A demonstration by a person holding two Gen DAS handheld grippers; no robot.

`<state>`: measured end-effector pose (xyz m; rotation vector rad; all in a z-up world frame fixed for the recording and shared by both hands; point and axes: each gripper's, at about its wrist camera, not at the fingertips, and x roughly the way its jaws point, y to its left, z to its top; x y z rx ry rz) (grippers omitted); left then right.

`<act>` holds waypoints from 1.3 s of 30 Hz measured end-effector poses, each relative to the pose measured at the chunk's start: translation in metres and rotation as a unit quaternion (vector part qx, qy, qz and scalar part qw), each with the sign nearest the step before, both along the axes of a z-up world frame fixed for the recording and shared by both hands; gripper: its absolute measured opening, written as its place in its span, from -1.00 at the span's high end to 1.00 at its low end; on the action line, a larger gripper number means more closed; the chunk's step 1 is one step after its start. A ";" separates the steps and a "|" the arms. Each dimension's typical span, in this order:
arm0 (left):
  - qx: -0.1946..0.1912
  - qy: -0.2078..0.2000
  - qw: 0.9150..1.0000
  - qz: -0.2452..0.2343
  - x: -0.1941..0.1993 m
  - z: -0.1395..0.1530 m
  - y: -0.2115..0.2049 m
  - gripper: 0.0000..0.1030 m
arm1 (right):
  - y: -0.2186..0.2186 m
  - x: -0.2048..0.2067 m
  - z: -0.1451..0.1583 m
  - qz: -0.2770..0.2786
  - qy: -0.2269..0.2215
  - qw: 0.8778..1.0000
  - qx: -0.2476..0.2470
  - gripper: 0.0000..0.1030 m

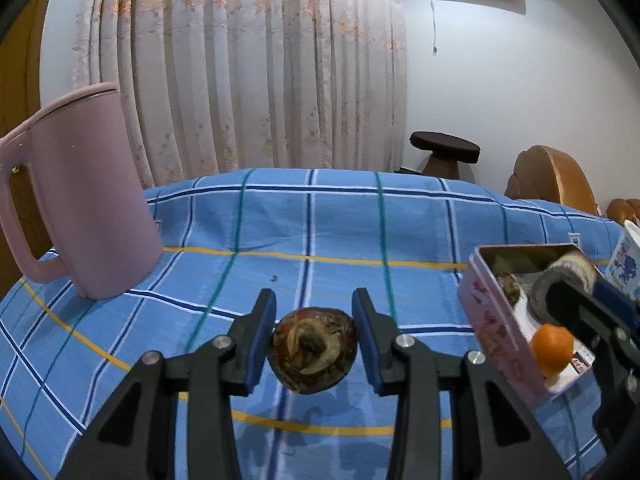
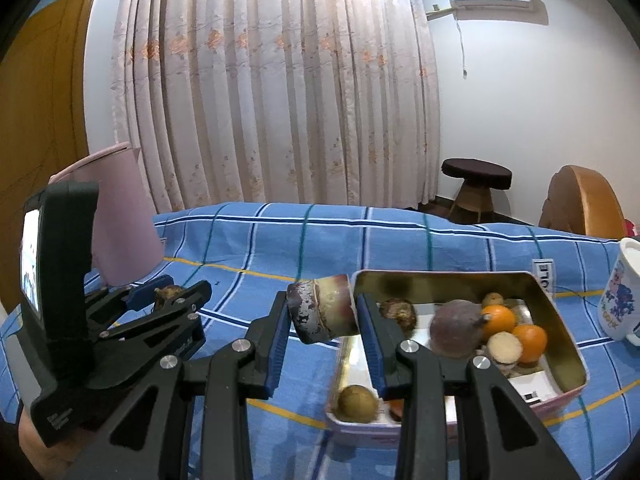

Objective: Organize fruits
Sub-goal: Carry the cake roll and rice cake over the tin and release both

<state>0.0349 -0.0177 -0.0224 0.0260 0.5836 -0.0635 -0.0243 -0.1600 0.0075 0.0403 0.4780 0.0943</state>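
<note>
My left gripper (image 1: pixel 314 320) stands around a dark brown, reddish fruit (image 1: pixel 314 350) that lies on the blue checked cloth; the jaws are open, a small gap on each side. My right gripper (image 2: pixel 322 316) is shut on a short purple-and-cream cut piece of fruit (image 2: pixel 322 312) and holds it above the left rim of the pink tin box (image 2: pixel 568 344). The box holds two oranges (image 2: pixel 498 318), a dark round fruit (image 2: pixel 454 326), a brown fruit (image 2: pixel 398 312) and a greenish one (image 2: pixel 357 404). The box (image 1: pixel 496 320) and the right gripper also show in the left wrist view.
A pink jug (image 1: pixel 80 200) stands at the left on the table. A white printed mug (image 2: pixel 620 296) stands right of the box. The table's far edge (image 2: pixel 320 206) faces a curtain; a stool (image 2: pixel 476 184) and a wooden chair (image 2: pixel 584 204) stand beyond.
</note>
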 end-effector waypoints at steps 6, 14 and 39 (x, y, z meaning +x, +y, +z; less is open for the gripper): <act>-0.001 -0.009 1.000 -0.011 -0.007 0.002 -0.021 0.19 | -0.025 -0.006 0.004 -0.016 -0.006 1.000 0.004 0.30; -0.001 -0.016 0.999 -0.035 -0.011 0.006 -0.050 0.19 | -0.057 -0.010 0.009 -0.038 -0.014 0.999 0.010 0.30; -0.010 -0.024 0.996 -0.089 -0.011 0.018 -0.118 0.19 | -0.147 -0.011 0.018 -0.123 -0.023 0.992 0.014 0.30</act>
